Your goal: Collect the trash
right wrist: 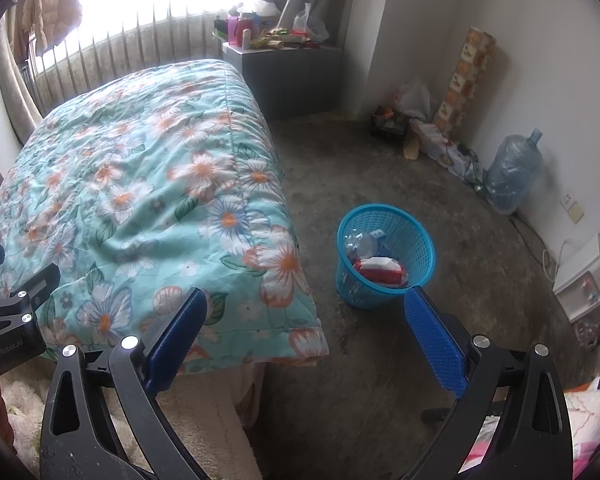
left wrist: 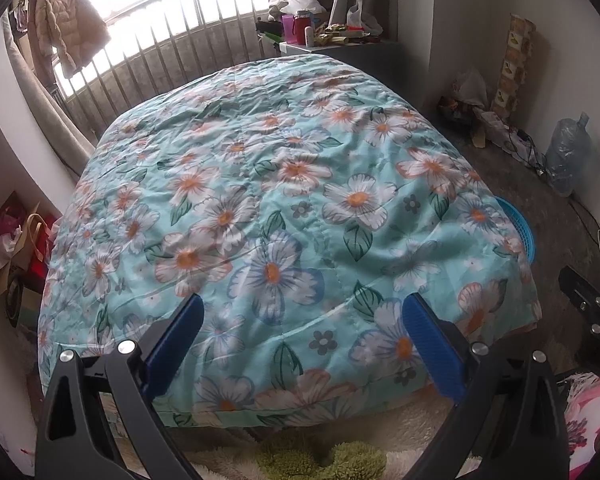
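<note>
Left gripper (left wrist: 300, 332) jaws wide apart, empty, over floral turquoise quilt (left wrist: 260, 200), right gripper (right wrist: 304, 328) jaws wide apart, empty, near blue plastic mesh wastebasket (right wrist: 416, 240) holding red-and-white packet (right wrist: 380, 270), "GenRobot.AI" on left gripper's body.

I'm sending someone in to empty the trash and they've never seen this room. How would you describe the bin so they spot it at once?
Start at the bed with the floral quilt. On the bare floor beside its near corner stands the wastebasket, apart from the bed. It is a round, bright blue plastic mesh basket with a red-and-white packet and clear plastic inside, unlike the big translucent water jug by the wall.
</note>
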Tool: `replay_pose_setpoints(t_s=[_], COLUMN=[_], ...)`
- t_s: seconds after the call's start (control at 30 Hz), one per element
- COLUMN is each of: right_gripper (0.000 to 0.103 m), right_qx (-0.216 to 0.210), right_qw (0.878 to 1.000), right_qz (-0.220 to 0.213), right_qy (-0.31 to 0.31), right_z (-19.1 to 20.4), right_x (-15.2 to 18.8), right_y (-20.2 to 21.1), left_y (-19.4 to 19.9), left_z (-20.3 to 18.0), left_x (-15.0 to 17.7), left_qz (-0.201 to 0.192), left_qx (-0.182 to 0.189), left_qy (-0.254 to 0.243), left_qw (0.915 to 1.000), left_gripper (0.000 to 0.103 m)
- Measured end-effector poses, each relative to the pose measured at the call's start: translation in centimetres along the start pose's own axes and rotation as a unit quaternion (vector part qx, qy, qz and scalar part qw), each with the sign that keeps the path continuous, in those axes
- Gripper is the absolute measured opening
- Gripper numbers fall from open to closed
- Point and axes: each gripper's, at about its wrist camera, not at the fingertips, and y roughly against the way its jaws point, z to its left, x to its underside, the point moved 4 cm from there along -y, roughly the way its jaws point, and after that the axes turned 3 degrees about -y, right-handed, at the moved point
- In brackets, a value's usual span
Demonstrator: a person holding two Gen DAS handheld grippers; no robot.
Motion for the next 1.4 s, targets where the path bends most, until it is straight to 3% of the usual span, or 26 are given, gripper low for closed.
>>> replay_pose_setpoints(t_s=[1.4], right_gripper=[0.095], right_qx=[0.002], right_qw=[1.000], right_qz=[-0.002], right_qy=[0.000], right_z=[-0.15], right_x=[-0.07], right_y=[0.03], left_y=[-0.03], left_z=[-0.57], left_x=[-0.17], left_qz=[0.003], left_qx=[0.000], left_qy=[-0.010], left_qw=[0.9999], left_gripper=[0.097])
